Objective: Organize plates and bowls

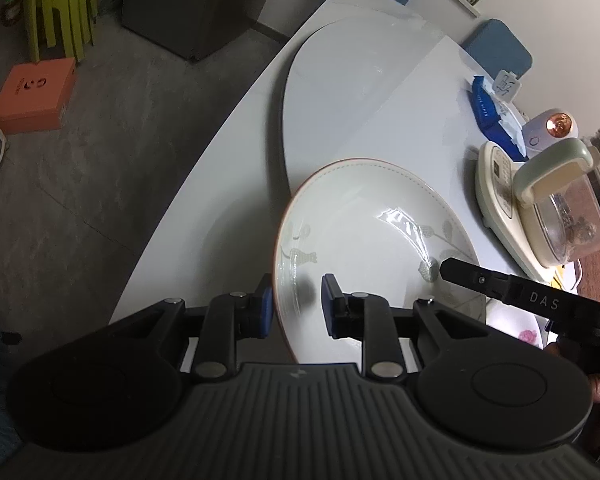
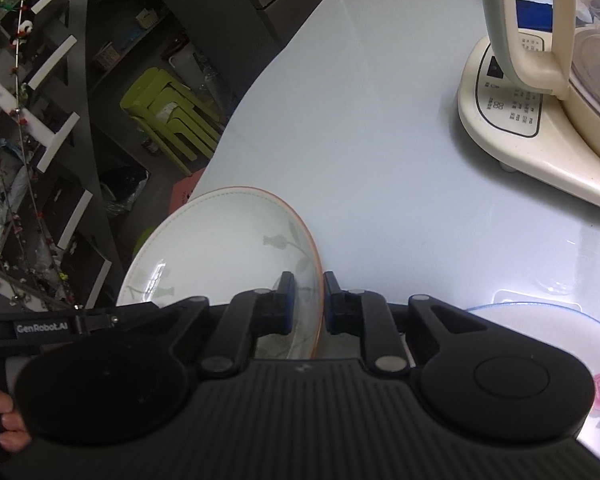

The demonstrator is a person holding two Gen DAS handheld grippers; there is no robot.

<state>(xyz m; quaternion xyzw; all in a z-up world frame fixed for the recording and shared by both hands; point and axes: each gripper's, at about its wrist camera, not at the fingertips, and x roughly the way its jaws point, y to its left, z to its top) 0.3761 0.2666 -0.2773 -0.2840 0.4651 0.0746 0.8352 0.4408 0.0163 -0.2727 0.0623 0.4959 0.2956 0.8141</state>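
A white plate with a red rim and grey leaf pattern [image 1: 372, 240] is held up above the white table [image 1: 236, 208]. My left gripper [image 1: 296, 306] straddles its left rim, one finger outside and one inside, with a gap left at the inner pad. My right gripper [image 2: 309, 304] is shut on the same plate [image 2: 228, 240] at its right rim; its finger [image 1: 472, 276] shows in the left wrist view. A second plate with a pink rose and blue rim [image 2: 560, 344] lies on the table below the right gripper.
A cream kettle base with a glass kettle [image 1: 556, 208] stands at the right [image 2: 540, 100]. A blue box [image 1: 488, 108] and a small white device [image 1: 548, 132] sit behind it. A round glass turntable [image 1: 340, 92] lies further back. The table's left edge drops to the floor.
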